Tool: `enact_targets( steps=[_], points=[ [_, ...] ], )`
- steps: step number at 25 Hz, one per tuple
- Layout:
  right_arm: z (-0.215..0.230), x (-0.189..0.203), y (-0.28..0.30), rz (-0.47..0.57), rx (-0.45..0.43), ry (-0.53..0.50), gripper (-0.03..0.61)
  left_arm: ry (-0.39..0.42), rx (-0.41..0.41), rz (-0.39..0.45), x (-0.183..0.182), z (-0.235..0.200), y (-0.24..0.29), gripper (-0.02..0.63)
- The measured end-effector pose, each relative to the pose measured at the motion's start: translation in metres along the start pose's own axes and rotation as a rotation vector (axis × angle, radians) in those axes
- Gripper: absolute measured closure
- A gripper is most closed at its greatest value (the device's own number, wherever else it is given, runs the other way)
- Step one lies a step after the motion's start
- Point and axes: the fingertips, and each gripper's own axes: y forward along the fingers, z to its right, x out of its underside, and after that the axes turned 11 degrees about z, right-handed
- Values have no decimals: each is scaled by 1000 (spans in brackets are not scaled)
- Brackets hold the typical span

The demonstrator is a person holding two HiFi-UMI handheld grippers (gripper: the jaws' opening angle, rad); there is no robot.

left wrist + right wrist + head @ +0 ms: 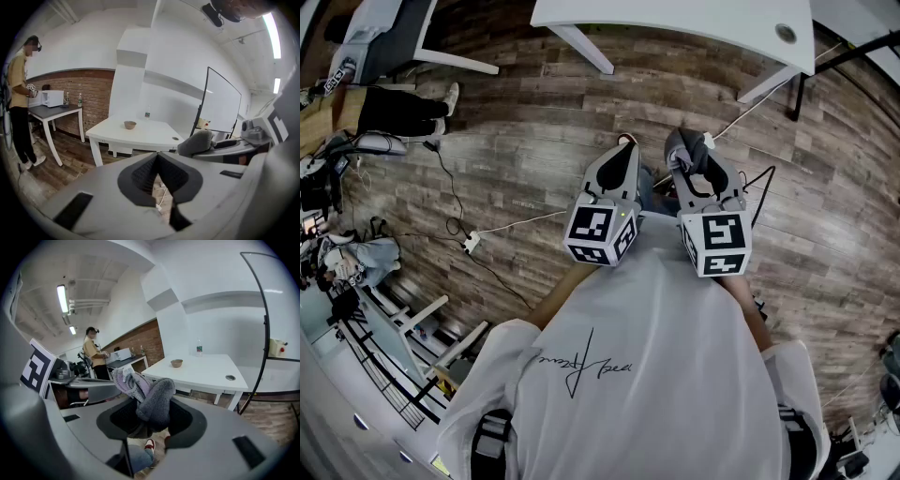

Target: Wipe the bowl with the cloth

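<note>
A person in a white T-shirt stands on a wood-plank floor, a gripper in each hand and both tipped a little downward. The bowl to be wiped sits across the room on a white counter, well apart from both tools.

The right gripper has its jaws pinching a bunched grey cloth, with most of the wad bulging up and out above the pads. The left gripper has its jaws pressed together on nothing.

Wiping has not begun, and several things could go wrong from here. The cloth seems to be caught by only part of its bulk, so a hard drag round the bowl might pull it loose. The bowl looks small and light and stands free on a smooth top. If the left jaws do not part and steady it, a wipe from one side would likely push it along, perhaps toward the edge. A white cable trails across the planks on the person's left (something to trip over on the way).

A bottle stands behind the bowl. Around it are white walls, a stretch of brick wall and a whiteboard. A second person works at another table with a microwave.
</note>
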Motion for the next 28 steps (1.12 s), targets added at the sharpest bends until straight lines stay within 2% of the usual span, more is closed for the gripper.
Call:
enact_targets(
  steps=[3,8,11,17,22,28],
  points=[
    [-1,0,8,-13,-13,-4,403,27,23,-8,4,2,1,621],
    [-2,2,25,-45,-3,-16,403,-9,26,-39,9,-14,12,623],
    [2,2,38,-59,10,21,403,-5,23,-45,7,-26,20,623],
    [18,-14,62,-23,88,127,402,-3,6,-59,-6,-59,35,623],
    [22,-28,90,-27,132,132,402,-17,0,-62,-18,-92,51,623],
    [17,-50,121,-11,180,112,402,21,-3,-19,-44,-131,65,623]
  ],
)
